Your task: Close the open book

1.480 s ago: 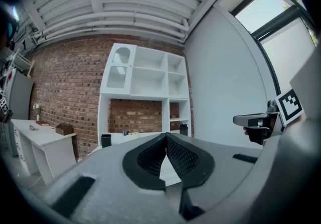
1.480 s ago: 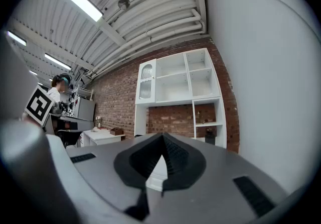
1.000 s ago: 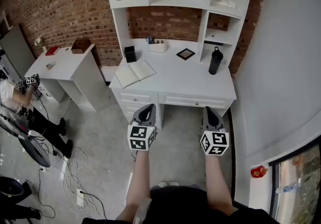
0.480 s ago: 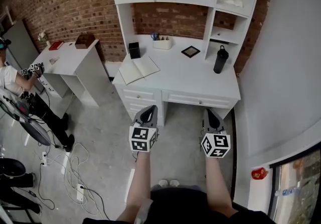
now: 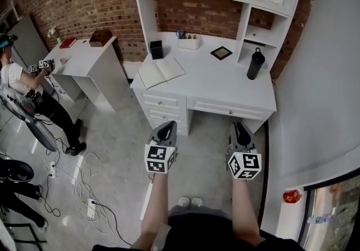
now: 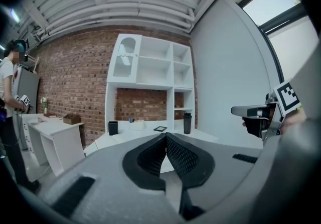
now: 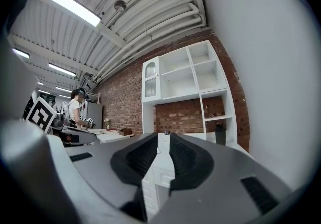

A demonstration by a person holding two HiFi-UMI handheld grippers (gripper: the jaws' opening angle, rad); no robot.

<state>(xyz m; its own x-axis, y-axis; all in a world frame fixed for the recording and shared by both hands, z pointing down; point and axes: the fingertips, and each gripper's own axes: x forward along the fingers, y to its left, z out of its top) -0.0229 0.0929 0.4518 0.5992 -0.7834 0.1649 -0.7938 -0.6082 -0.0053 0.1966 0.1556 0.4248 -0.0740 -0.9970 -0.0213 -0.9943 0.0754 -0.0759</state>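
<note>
Lying open on the far desk (image 5: 225, 84), left side, is the book (image 5: 161, 71); left gripper (image 5: 165, 127) clenched empty, right gripper (image 5: 238, 127) just opening, empty.

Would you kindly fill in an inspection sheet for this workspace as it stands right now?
Surface: white wooden desk with hutch, drawers shut.
Job's things: open white-paged book lying flat at the desk's left end, untouched.
Clutter: black square box, white pen tray, black-framed square plate, dark lidded bottle.
Grippers: left gripper jaws together, empty; right gripper jaws slightly apart, just been opening, nothing between them; both short of the desk.
Cables: white power strip with leads on the floor, left.
Surroundings: red brick wall, white side table, another person beside it.
</note>
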